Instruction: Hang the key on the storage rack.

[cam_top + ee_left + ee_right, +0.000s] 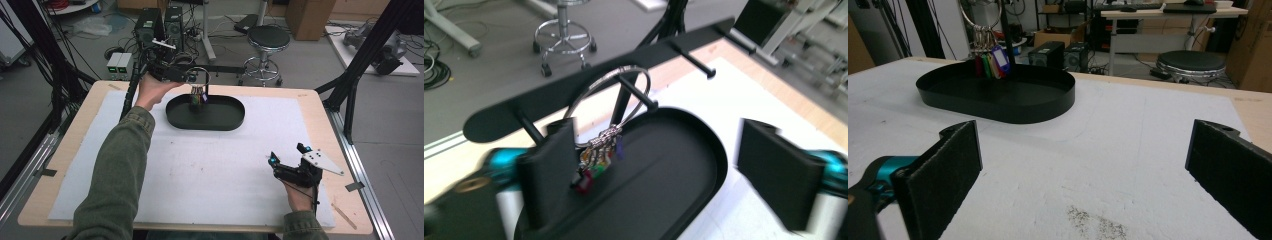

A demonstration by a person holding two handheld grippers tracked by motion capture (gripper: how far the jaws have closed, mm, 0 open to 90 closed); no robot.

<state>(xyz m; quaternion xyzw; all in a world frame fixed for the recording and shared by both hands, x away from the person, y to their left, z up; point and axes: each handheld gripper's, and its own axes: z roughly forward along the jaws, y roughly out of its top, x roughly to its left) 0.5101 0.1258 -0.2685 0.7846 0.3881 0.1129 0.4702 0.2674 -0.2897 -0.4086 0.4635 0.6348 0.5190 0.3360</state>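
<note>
Hanging on the middle peg (636, 92) of the stand, the key ring (610, 87) sits at twelve o'clock over the black tray (225, 119). Your left gripper (664, 165) has its jaws apart, holding nothing; back it away slowly so you don't bump the keys (596, 155). Your right gripper (1083, 175) rests wide apart at four o'clock.

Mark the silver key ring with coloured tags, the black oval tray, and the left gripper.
Silver key ring with coloured tags (610, 85), left gripper view, wire loop.
Black oval tray (998, 107), right gripper view, front wall.
Left gripper (659, 170), left gripper view, between open jaws.

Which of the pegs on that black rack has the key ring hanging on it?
The middle peg: the wire key ring loops over it, tags dangling above the black tray. The pegs on either side are bare.
</note>
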